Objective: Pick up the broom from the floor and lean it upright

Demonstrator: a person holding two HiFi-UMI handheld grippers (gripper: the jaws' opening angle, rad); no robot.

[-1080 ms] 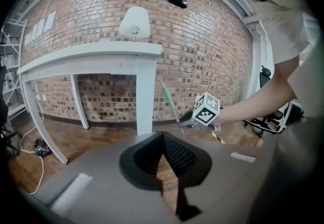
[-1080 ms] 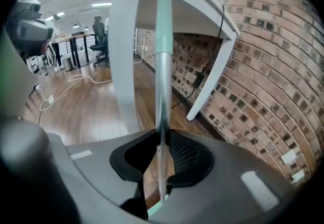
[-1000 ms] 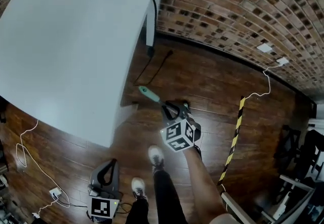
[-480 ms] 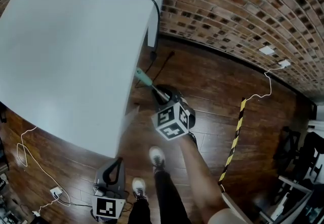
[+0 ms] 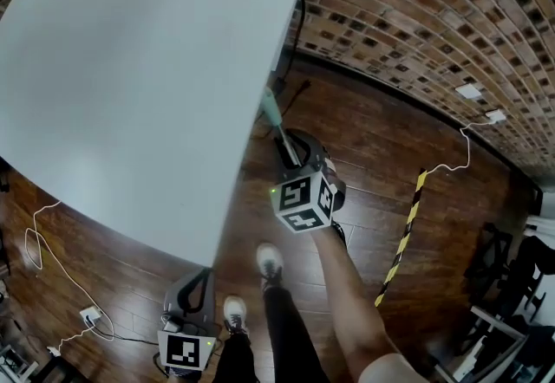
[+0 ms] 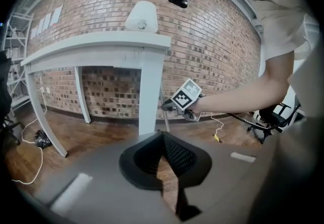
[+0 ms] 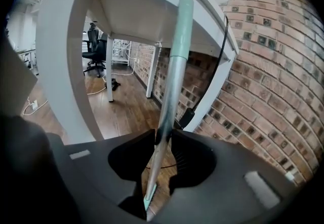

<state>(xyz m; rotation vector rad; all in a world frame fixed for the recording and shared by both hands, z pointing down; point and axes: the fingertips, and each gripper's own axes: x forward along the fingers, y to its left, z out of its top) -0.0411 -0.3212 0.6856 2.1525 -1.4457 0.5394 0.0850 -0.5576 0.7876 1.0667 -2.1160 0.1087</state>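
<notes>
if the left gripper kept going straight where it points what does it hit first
Probably the white table leg, nearly dead ahead of the left gripper; depth is unclear, so the wooden floor might come first.

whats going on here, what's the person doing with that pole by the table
A person is propping a broom handle against a white table. The handle stands nearly upright between the jaws of the right gripper, with its green top at the table edge. Those jaws have just been opening, so the handle looks to be getting let go. The left gripper hangs low near the person's feet, shut and empty.
</notes>
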